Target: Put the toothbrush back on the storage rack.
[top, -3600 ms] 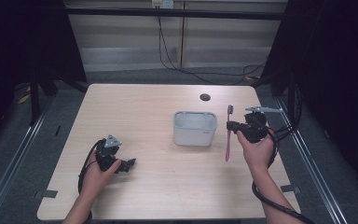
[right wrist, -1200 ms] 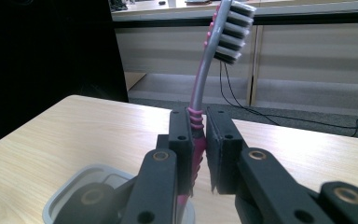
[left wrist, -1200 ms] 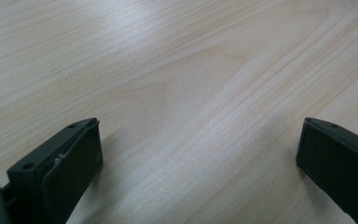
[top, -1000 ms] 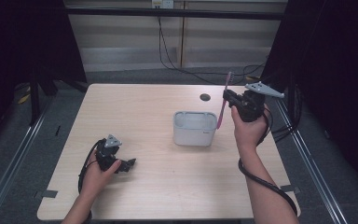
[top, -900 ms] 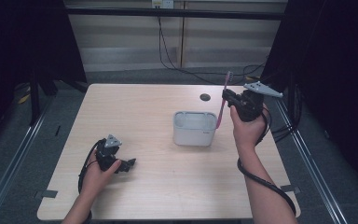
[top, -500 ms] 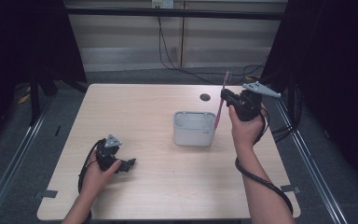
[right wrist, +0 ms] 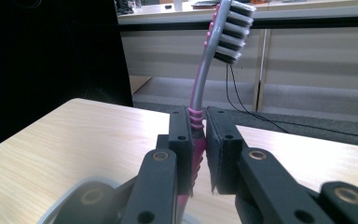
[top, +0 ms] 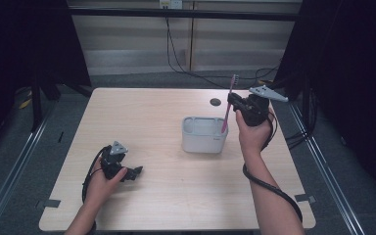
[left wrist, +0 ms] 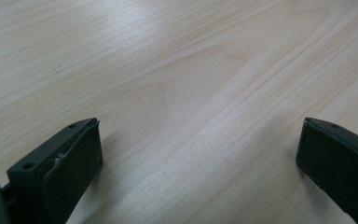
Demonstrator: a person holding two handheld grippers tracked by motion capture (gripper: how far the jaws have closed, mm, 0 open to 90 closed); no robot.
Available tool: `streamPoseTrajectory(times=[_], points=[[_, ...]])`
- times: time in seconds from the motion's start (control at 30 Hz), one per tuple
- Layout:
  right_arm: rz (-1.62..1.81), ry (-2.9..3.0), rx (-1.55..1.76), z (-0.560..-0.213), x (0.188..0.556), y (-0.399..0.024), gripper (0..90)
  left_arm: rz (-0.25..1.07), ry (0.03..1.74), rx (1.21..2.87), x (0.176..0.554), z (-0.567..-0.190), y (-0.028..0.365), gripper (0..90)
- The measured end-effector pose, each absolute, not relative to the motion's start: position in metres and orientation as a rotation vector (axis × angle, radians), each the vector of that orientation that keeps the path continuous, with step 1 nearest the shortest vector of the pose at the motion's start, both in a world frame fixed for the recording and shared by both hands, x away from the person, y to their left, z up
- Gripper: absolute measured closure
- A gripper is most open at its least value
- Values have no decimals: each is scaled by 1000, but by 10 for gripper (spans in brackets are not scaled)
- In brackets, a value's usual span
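A pink toothbrush (top: 228,104) stands nearly upright, bristles up, with its lower end down at the right rim of a white rectangular holder (top: 204,134) in the middle of the table. My right gripper (top: 233,101) is shut on its neck; in the right gripper view both pads pinch the ribbed pink and grey neck of the toothbrush (right wrist: 205,88), and the holder's rim (right wrist: 81,193) lies blurred below. My left gripper (top: 136,172) rests low at the table's front left, open, with bare wood between its jaws (left wrist: 200,149).
A small dark round spot (top: 215,102) sits on the table behind the holder. The light wooden table (top: 152,112) has free room at its left and front. Cables hang against the wall behind, and dark floor lies on both sides.
The right gripper has carried the toothbrush a little left and tilted it more upright, so its lower end now reaches the holder's right rim. The left gripper has stayed still.
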State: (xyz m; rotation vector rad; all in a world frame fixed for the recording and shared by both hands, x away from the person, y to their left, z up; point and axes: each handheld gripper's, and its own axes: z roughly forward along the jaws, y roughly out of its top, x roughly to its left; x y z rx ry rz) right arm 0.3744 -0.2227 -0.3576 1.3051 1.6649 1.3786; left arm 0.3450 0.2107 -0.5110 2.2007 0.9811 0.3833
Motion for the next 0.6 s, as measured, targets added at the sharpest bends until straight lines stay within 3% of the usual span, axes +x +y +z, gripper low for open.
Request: streamPoseTrajectory(times=[0.6], points=[[1361, 1681, 1297, -373, 381, -220, 811, 381, 980, 2200, 345, -511, 211, 0]])
